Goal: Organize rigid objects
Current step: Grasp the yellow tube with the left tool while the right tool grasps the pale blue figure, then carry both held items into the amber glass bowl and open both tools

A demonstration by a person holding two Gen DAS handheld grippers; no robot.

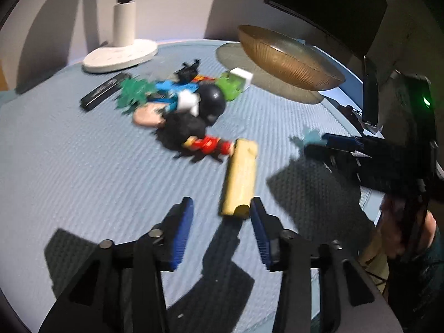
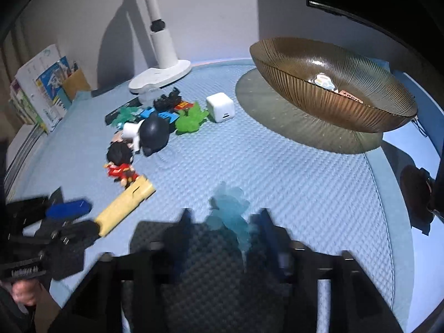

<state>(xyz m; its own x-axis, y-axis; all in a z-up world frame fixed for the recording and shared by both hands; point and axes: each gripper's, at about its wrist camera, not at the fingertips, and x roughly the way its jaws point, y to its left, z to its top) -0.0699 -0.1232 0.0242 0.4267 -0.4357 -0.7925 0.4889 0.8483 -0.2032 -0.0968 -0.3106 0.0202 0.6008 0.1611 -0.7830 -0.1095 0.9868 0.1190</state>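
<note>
Two close wrist views angled down over the blue mat (image 1: 83,166), sharing the toy pile (image 2: 144,136).

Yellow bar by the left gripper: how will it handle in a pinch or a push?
The yellow bar looks stiff and straight, so it probably won't flop. Its flat faces suggest sliding rather than rolling on the padded blue mat. Long and narrow, it may pivot if pinched near one end.

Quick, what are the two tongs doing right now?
Left tongs: open, holding nothing; yellow block lies by one fingertip.
Right tongs: pale blue toy between them; grip cannot be told.
</note>
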